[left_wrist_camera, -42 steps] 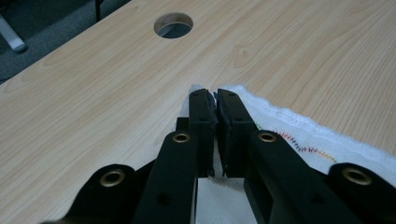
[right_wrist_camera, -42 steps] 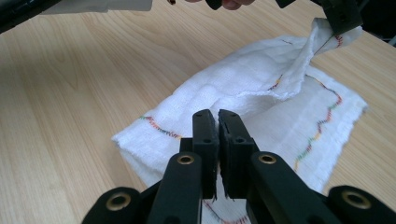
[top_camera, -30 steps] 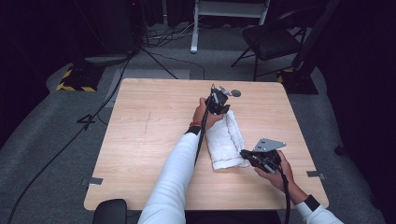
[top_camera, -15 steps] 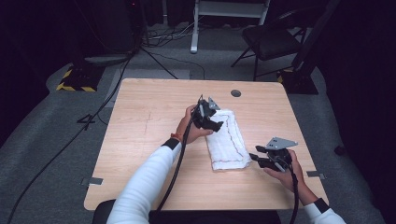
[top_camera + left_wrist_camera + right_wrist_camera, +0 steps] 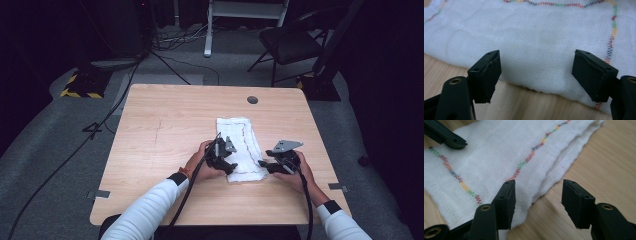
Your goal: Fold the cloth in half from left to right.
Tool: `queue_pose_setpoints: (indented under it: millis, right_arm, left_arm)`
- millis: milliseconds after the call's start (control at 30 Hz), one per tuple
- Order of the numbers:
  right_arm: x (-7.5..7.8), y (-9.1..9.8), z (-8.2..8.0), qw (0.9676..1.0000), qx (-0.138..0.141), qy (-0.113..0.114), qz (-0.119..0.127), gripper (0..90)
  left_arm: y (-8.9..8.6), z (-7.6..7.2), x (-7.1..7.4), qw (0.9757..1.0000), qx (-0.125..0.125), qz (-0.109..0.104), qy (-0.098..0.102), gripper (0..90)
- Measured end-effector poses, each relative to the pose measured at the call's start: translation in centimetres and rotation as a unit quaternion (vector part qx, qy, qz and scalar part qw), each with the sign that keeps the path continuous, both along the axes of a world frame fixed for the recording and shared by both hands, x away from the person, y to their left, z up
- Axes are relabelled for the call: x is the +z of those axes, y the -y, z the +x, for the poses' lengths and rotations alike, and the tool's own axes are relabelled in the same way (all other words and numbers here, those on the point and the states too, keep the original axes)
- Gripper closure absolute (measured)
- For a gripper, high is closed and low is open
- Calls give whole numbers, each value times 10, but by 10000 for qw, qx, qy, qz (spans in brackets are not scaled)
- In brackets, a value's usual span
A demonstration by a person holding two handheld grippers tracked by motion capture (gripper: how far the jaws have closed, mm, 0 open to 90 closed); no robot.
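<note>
A folded white cloth (image 5: 239, 145) with multicoloured stitching lies flat on the wooden table (image 5: 165, 135). My left gripper (image 5: 229, 165) sits at the cloth's near left corner. Its jaws have just been opening and stand open (image 5: 536, 71) over the cloth's edge (image 5: 541, 42) without pressing it. My right gripper (image 5: 264, 165) sits at the near right corner. Its jaws (image 5: 537, 200) have just been opening too. They straddle the layered cloth edge (image 5: 549, 177), apart from it. The left gripper's jaw tip (image 5: 447, 137) reaches over the cloth farther off.
A round grey hole cover (image 5: 252, 99) is set in the table's far side. Tape tabs (image 5: 101, 194) mark the near corners. On the floor beyond are a chair (image 5: 290, 42), cables (image 5: 115, 107) and a yellow-black striped base (image 5: 75, 87).
The left gripper came from the cloth's far end back to its near left corner and opened. The right gripper opened and shifted slightly. The cloth now lies spread flat.
</note>
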State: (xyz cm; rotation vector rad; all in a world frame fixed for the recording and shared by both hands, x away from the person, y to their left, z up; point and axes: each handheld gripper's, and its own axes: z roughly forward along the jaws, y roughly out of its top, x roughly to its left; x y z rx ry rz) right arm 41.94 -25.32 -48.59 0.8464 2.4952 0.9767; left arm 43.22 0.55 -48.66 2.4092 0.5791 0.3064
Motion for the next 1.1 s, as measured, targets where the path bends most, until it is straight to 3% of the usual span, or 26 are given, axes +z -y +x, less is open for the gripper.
queue_pose_setpoints:
  millis: [200,400,567,800,867,1033,1100]
  right_arm:
    - [-4,1,-1,9998,13,-178,77,485]
    - [-5,1,-6,9995,117,-254,165,520]
    - [-5,-1,-12,9987,253,-378,250,523]
    - [-4,-13,-24,9980,452,-414,177,517]
    - [-4,-15,-26,9978,494,-414,132,479]
    - [3,-15,-22,9985,446,-294,89,450]
    - [7,-13,-16,9990,362,-220,142,448]
  left_arm:
    - [-6,-1,-5,9997,51,-196,-110,236]
    - [-7,-9,-5,9998,14,-97,179,243]
    - [-14,-12,-5,9999,9,-116,44,243]
    - [-25,-25,-5,9999,67,-121,-53,245]
    - [-28,-27,-3,9999,61,-102,-112,244]
    - [-33,-22,3,9998,28,-100,-163,220]
    - [-34,-18,6,10000,56,-24,-54,206]
